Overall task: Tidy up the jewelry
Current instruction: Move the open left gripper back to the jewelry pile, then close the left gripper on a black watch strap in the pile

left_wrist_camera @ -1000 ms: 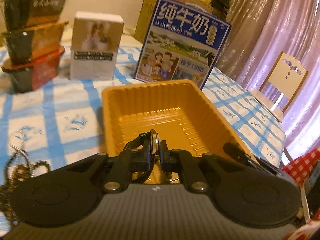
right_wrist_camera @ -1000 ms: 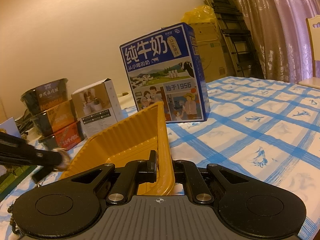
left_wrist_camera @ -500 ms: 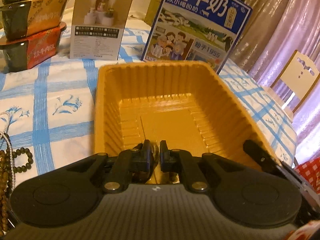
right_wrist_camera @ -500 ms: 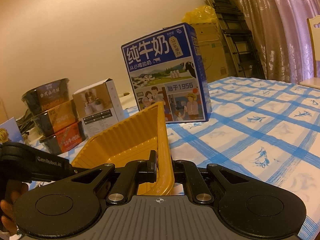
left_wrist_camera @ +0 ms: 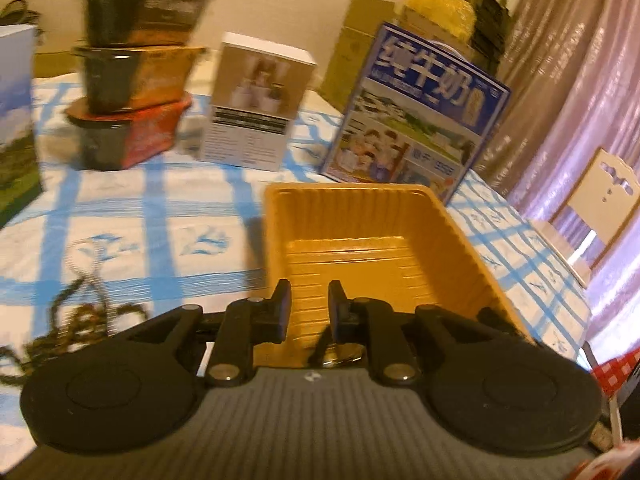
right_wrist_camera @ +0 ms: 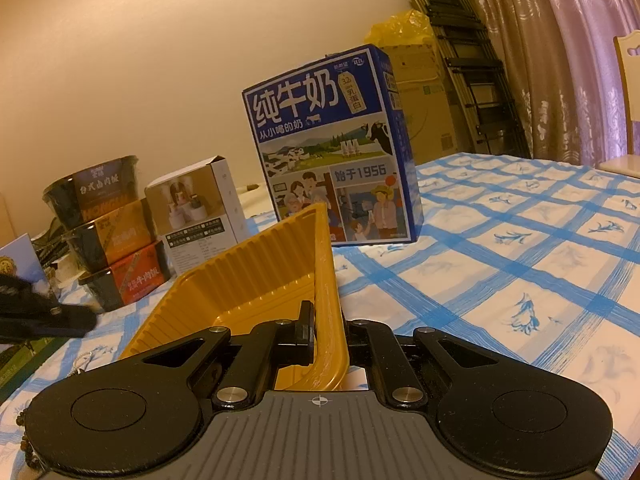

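Note:
An orange plastic tray [left_wrist_camera: 360,196] stands on the blue-checked tablecloth. My left gripper [left_wrist_camera: 308,300] hovers over its near end, its jaws opening with nothing between them. A dark-strapped watch [left_wrist_camera: 340,356] lies in the tray just below the right finger, mostly hidden by the gripper body. A brown bead necklace [left_wrist_camera: 80,316] and a thin chain lie on the cloth to the left. My right gripper [right_wrist_camera: 326,320] is shut on the tray's [right_wrist_camera: 256,276] near rim and holds that side tilted up. The left gripper [right_wrist_camera: 44,316] shows as a black blur at the left edge of the right wrist view.
A blue milk carton [left_wrist_camera: 416,120] stands just behind the tray, with a white box [left_wrist_camera: 256,108] and stacked instant-food bowls [left_wrist_camera: 132,92] to its left. A picture card [left_wrist_camera: 16,120] leans at the far left. A chair [left_wrist_camera: 600,200] and curtains lie beyond the table's right edge.
The left gripper's jaws have parted and let go of the watch, which now lies in the tray. That gripper has drawn back and to the left. The right gripper has stayed still.

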`<state>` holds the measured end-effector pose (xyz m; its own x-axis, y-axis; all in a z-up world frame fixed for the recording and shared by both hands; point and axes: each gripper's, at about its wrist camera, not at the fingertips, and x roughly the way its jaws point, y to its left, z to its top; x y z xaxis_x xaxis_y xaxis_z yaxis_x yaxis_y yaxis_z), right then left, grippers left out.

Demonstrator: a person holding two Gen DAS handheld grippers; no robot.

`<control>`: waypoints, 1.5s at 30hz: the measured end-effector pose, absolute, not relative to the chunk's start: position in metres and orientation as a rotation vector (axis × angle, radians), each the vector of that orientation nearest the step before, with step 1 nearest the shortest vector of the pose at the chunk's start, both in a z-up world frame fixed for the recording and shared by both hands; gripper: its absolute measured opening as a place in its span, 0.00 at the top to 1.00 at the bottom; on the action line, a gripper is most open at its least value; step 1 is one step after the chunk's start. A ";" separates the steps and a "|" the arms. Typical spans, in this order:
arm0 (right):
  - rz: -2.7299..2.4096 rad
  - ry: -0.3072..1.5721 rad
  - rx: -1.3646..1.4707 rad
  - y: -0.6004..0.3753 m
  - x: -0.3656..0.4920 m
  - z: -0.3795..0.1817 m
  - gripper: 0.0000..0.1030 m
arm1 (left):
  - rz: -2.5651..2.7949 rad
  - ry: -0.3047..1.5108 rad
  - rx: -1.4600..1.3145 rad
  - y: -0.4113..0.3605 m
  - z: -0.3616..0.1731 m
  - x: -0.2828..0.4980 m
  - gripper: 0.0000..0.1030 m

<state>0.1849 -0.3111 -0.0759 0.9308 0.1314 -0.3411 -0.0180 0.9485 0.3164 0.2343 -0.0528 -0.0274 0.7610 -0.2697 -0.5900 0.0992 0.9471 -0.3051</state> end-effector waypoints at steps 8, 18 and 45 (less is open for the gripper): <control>0.078 0.367 0.315 -0.311 0.185 -0.076 0.93 | -0.022 0.686 -0.203 0.007 -0.032 0.199 0.84; 0.077 0.367 0.312 -0.310 0.185 -0.076 0.93 | 0.173 0.761 -0.204 0.072 -0.049 0.139 0.83; 0.082 0.369 0.300 -0.309 0.185 -0.078 0.93 | 0.114 0.745 -0.155 0.047 -0.064 0.161 0.83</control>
